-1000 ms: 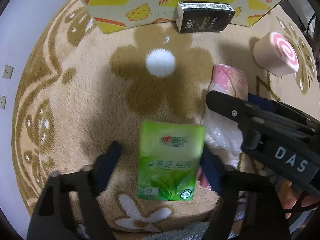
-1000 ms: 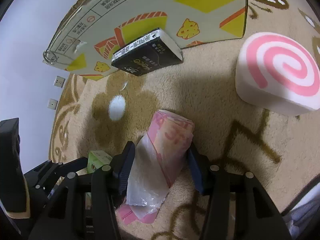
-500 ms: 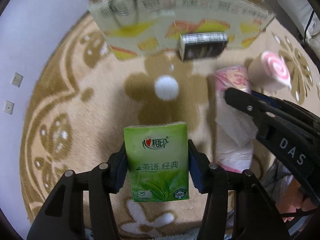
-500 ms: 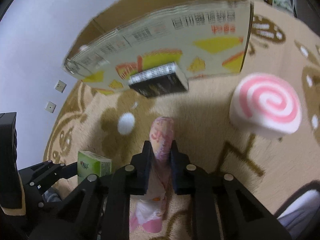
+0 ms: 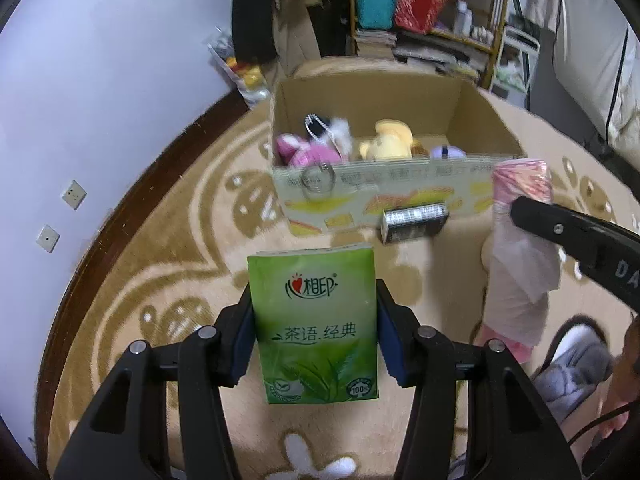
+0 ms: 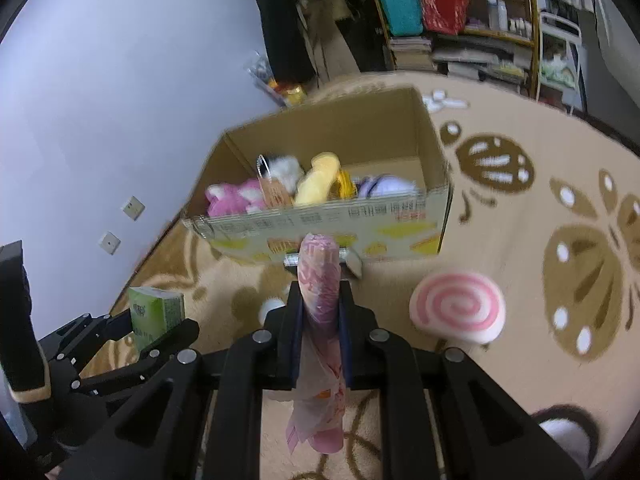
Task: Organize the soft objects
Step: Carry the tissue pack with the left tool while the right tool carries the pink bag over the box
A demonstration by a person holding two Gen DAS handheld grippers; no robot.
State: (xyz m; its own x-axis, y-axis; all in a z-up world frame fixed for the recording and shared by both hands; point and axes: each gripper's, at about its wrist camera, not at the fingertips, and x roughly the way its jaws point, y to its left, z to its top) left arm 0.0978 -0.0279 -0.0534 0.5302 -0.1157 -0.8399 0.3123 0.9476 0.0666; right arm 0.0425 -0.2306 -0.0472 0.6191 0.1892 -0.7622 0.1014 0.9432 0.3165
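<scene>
My left gripper (image 5: 316,336) pinches the tissue pack (image 5: 314,320), my right gripper (image 6: 320,328) the pink roll (image 6: 320,300); both lifted clear for the box (image 5: 384,196) at 12 o'clock.

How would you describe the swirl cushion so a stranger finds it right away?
Start at the cardboard box on the beige rug. Right of its front corner lies the swirl cushion, round and white with a pink spiral, unlike the plush toys inside.
</scene>
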